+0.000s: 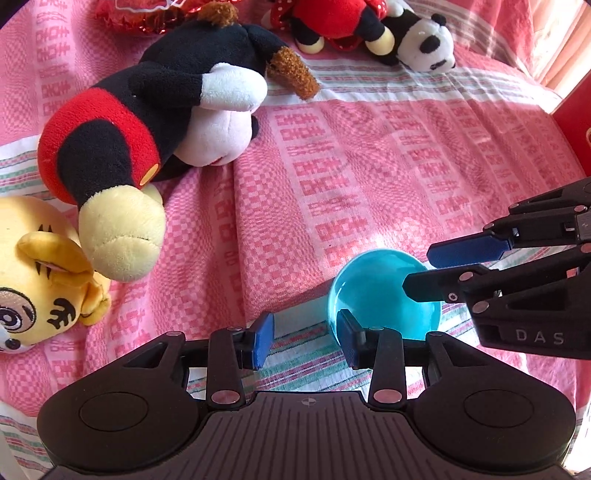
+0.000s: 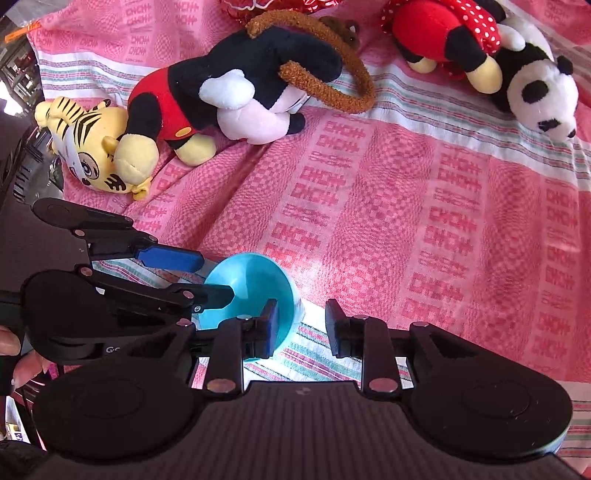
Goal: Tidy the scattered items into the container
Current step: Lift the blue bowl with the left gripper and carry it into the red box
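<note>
A turquoise bowl (image 1: pixel 384 295) (image 2: pixel 251 288) lies on the pink checked cloth (image 1: pixel 369 166) between both grippers. My left gripper (image 1: pixel 306 341) is open, its right finger by the bowl's near rim. My right gripper (image 2: pixel 301 325) is open, its left finger at the bowl's rim. Each gripper shows in the other's view, the right (image 1: pixel 421 271) reaching over the bowl, the left (image 2: pixel 210 277) beside it. A Mickey plush (image 1: pixel 155 118) (image 2: pixel 229 92), a yellow tiger plush (image 1: pixel 40 273) (image 2: pixel 88 147), a Minnie plush (image 1: pixel 332 22) (image 2: pixel 443 37) and a panda plush (image 1: pixel 424 40) (image 2: pixel 539 92) lie further back.
A brown plush monkey's curled tail (image 2: pixel 325 74) lies over Mickey. A shiny red foil item (image 1: pixel 147 14) sits at the far edge. A red box (image 1: pixel 576 118) stands at the right edge. A person's fingers (image 2: pixel 14 354) show at the left.
</note>
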Tool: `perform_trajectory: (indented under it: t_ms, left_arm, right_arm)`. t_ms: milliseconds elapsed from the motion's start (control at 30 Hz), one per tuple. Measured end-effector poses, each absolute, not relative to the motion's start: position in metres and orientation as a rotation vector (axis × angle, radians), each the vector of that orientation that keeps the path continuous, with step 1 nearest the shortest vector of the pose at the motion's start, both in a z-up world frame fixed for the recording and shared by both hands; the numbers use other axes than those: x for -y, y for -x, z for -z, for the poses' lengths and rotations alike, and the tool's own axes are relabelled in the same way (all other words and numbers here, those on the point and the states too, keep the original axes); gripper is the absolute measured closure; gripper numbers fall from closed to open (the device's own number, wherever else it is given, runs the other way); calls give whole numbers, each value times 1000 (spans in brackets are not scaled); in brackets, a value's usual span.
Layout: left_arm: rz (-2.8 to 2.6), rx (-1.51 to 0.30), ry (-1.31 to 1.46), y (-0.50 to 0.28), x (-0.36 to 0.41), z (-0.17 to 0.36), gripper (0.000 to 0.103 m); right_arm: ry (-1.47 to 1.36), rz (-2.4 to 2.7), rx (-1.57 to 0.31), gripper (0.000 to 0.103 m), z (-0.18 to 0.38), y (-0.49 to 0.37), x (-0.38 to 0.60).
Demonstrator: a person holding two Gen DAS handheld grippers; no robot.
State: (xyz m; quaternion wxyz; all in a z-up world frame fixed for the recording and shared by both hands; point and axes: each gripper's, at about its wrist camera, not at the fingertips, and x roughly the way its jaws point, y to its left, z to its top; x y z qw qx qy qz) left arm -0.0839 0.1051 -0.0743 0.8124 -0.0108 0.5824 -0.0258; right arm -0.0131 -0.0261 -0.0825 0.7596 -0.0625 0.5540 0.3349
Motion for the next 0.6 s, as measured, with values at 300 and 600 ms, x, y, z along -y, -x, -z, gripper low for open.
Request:
perform_trajectory:
  t_ms: [300, 600]
  left_arm:
    - [41, -1234, -17, 86, -101, 76, 56]
    - [67, -1235, -8, 88, -94, 75, 98]
  right_arm:
    - [187, -684, -1182, 80, 88, 19, 20]
    - [182, -676, -1183, 94, 89, 28, 17]
